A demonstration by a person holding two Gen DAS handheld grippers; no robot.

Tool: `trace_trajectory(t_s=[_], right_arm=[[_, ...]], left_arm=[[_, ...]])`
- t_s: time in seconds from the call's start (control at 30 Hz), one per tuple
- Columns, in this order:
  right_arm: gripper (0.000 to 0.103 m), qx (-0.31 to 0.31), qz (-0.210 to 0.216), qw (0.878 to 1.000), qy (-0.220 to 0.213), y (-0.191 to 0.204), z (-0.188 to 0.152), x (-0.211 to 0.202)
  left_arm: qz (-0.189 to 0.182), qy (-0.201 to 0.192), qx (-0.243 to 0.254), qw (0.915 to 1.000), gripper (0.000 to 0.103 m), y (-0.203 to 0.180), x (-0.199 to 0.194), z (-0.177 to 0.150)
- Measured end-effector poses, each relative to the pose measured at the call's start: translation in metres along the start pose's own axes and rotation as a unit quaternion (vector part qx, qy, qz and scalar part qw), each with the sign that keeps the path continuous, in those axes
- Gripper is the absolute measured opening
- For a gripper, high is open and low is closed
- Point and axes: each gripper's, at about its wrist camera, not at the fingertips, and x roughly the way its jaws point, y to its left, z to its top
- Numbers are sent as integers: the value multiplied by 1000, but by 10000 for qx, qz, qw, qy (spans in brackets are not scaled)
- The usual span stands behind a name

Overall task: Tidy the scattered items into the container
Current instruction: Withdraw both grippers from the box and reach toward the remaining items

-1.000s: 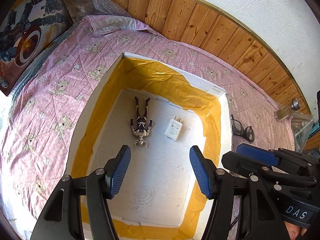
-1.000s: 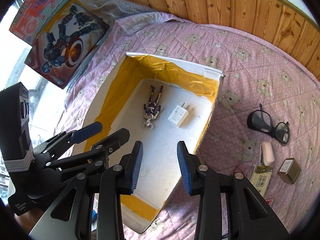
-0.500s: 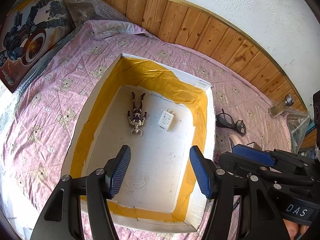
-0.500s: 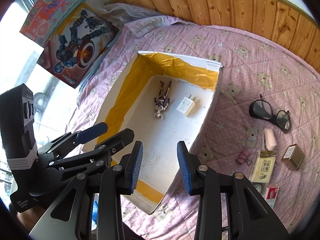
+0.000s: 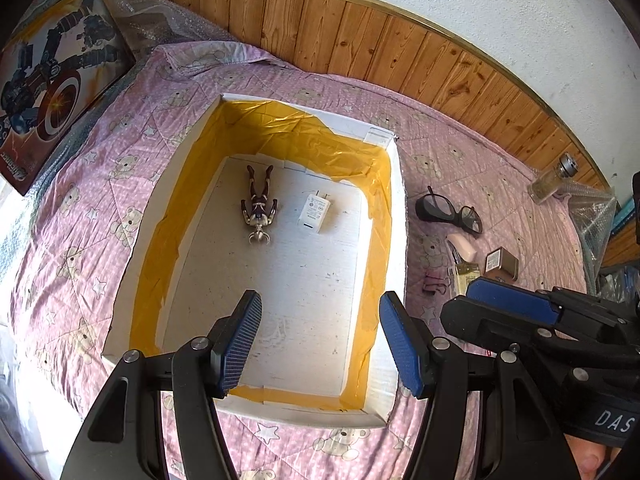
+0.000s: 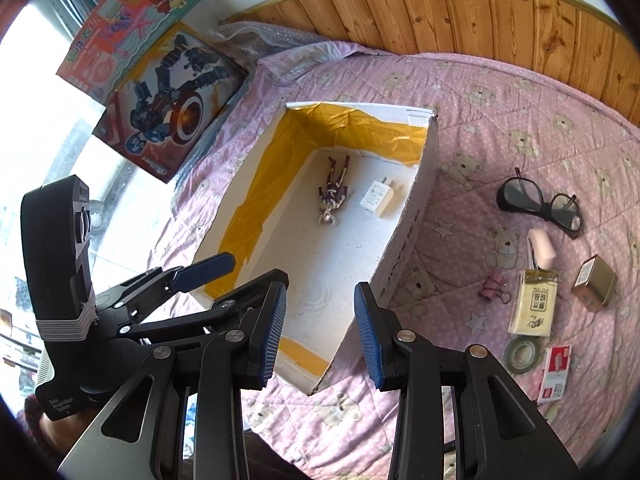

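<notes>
A white box [image 5: 394, 216] [image 6: 416, 200] lined with yellow tape lies on the pink quilt. Inside it lie a small action figure [image 5: 258, 210] [image 6: 334, 196] and a white charger [image 5: 315, 213] [image 6: 378, 198]. Right of the box are black glasses [image 6: 540, 202] [image 5: 446, 212], a pink eraser-like block [image 6: 542, 250], a pink binder clip [image 6: 496, 286], a tissue pack [image 6: 532, 302], a brown box [image 6: 594, 288], a tape roll [image 6: 524, 354] and a red-and-white pack [image 6: 556, 372]. My left gripper [image 5: 320, 342] hangs open over the box's near end. My right gripper [image 6: 320, 330] is open and holds nothing.
Two toy boxes [image 6: 172, 96] lean at the left beyond the quilt. Bubble wrap [image 6: 256, 38] lies by the wooden wall panel. A glass jar [image 5: 554, 182] and a plastic bag [image 5: 592, 212] stand at the far right. Each gripper shows in the other's view.
Both grippers have pulled back and up from the box, so the box looks smaller and more of the scattered items at the right have come into view. Both stay open.
</notes>
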Motion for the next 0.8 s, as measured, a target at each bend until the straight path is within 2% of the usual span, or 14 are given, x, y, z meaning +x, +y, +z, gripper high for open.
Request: trace_trajectory(t_s=[0.23,0.53,0.8], right_arm=[[38,146,39,9999,42,-10,-16,-4],[38,229,-171,9996,19,-24,-27,-9],[38,407,-178,9990,19,-41,-31,-11]], left_arm=[[-44,137,129,9998,62,-9,2,-14],[-111,274,308,9991,62,-23,4,-23],[-132,235,668,9974,62,-46,1,-26]])
